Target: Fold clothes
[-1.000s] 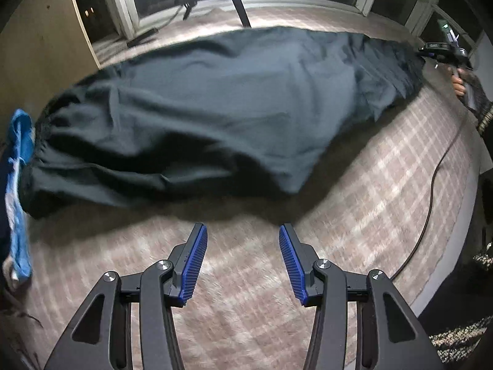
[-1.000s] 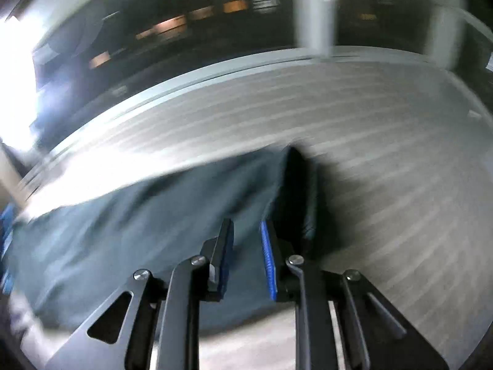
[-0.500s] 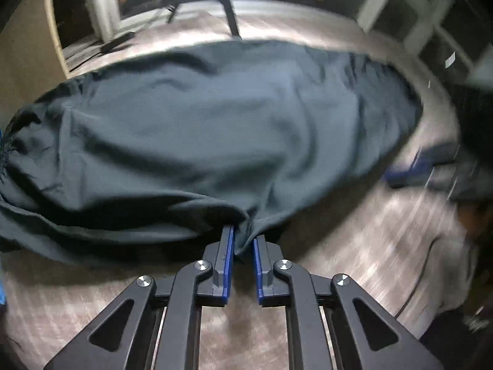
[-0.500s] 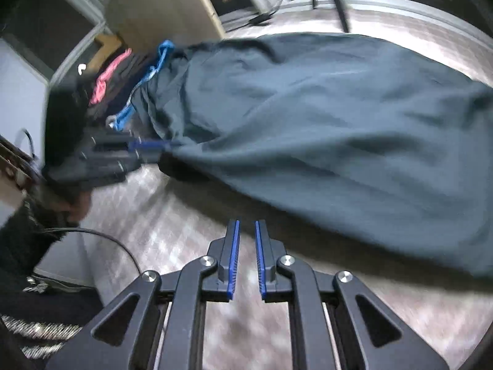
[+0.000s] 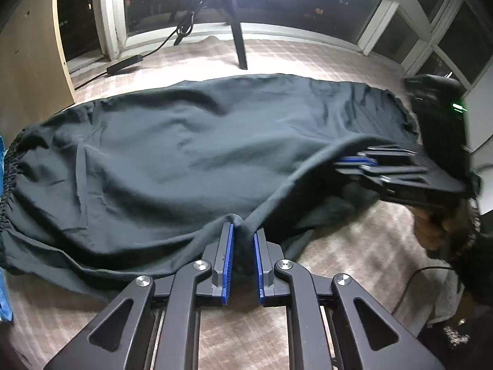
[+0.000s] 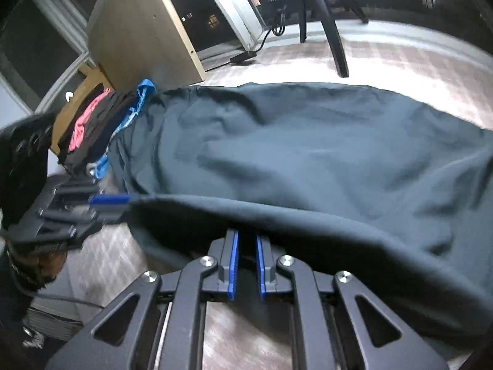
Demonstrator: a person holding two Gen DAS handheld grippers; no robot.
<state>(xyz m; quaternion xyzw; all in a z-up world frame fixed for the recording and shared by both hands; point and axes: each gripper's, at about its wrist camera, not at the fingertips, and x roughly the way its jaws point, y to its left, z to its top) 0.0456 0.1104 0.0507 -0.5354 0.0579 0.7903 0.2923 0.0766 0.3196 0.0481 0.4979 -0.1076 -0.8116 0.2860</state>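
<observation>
Garment (image 5: 200,141): soft, dark, wrinkled; carpet (image 5: 339,246) plaid.

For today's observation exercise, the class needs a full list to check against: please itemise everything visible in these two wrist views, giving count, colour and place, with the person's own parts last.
Garment: one, dark grey-green, spread across the carpet, near edge lifted.
Clothes pile: one, black, pink and blue pieces, beside the garment's gathered end.
Carpet: one, pale checked, under everything.
Wooden panel: one, light brown, upright near the pile.
Tripod leg: one, black, beyond the garment, by the window.
Power adapter: one, black, on the floor by the window frame.
Windows: several panes, dark, white frames, far side.
Left gripper: one, black with blue pads, pinching the garment's near edge.
Right gripper: one, same colours, clamped on the lifted edge.
Hand: one, holding the right gripper.
</observation>
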